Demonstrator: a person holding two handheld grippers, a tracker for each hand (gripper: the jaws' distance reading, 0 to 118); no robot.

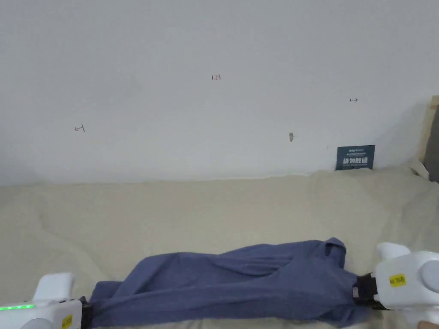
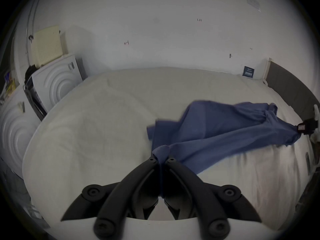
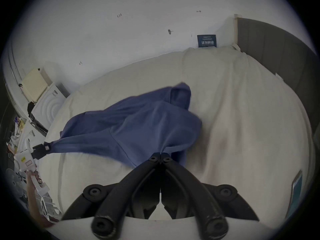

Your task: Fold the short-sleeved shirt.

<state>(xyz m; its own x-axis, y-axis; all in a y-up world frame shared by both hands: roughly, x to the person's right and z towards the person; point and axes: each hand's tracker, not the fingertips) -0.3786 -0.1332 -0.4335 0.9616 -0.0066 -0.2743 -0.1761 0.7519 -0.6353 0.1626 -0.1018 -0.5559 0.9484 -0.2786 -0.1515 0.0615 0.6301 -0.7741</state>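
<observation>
Shirt: a blue short-sleeved shirt [image 1: 240, 282] lies rumpled across the near part of the bed, stretched sideways between the two grippers; its cloth is bunched into long folds, and a raised hump of fabric sits toward its right end in the head view.

Left gripper: the left gripper [image 2: 161, 159] has its black jaws closed together on a gathered tip of the shirt (the cloth comes out between the two tips in the left gripper view). In the head view its white body with a green light sits at the lower left corner, touching the shirt's left end.

Right gripper: the right gripper [image 3: 160, 158] has its jaws pressed nearly flat together, with the shirt's edge pinched at the tips. In the head view its white body with a yellow tag is at the lower right, its black jaws meeting the shirt's right end.

Hand: in the right gripper view a hand [image 3: 32, 176] grasps the handle of the left gripper, far off at the left edge.

Bed: a cream cover [image 1: 171, 214] spreads over the bed, loosely wrinkled, running back to a white wall [image 1: 214, 51].

Wall details: a small dark blue card [image 1: 355, 157] stands against the wall at the bed's far right; a dark grey headboard [image 3: 277, 53] borders the bed's right side.

Beside the bed: white panels with ringed relief [image 2: 57, 86] lean at the left.
</observation>
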